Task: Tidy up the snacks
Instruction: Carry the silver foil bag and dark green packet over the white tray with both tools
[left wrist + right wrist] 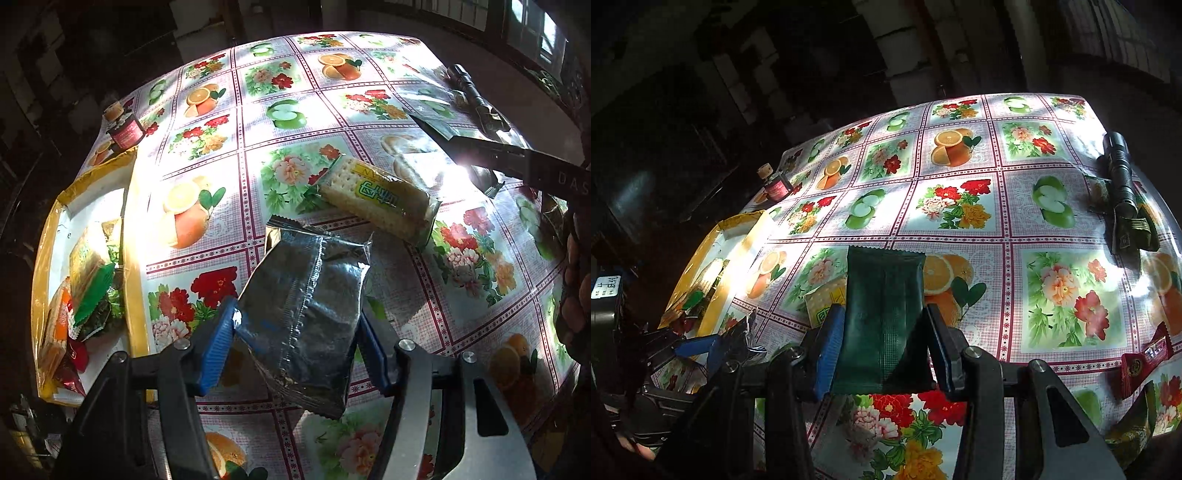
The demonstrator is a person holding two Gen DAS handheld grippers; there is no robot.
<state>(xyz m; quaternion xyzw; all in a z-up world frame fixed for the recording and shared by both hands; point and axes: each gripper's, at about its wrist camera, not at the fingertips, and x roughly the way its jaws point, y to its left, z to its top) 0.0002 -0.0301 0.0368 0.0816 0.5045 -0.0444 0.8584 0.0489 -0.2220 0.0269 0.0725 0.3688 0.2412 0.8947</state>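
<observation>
Left gripper [299, 343] clamped on silver packet [306, 314], long axis pointing ahead. Yellow box [133, 258] just left of it, nearer than to right gripper [882, 354], itself gripping green packet [882, 314].

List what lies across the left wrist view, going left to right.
Yellow box holding snacks → silver foil packet in the left gripper → cracker packet → black flashlight.

White letters "DAS" on the black device [535, 168] at right edge.
</observation>
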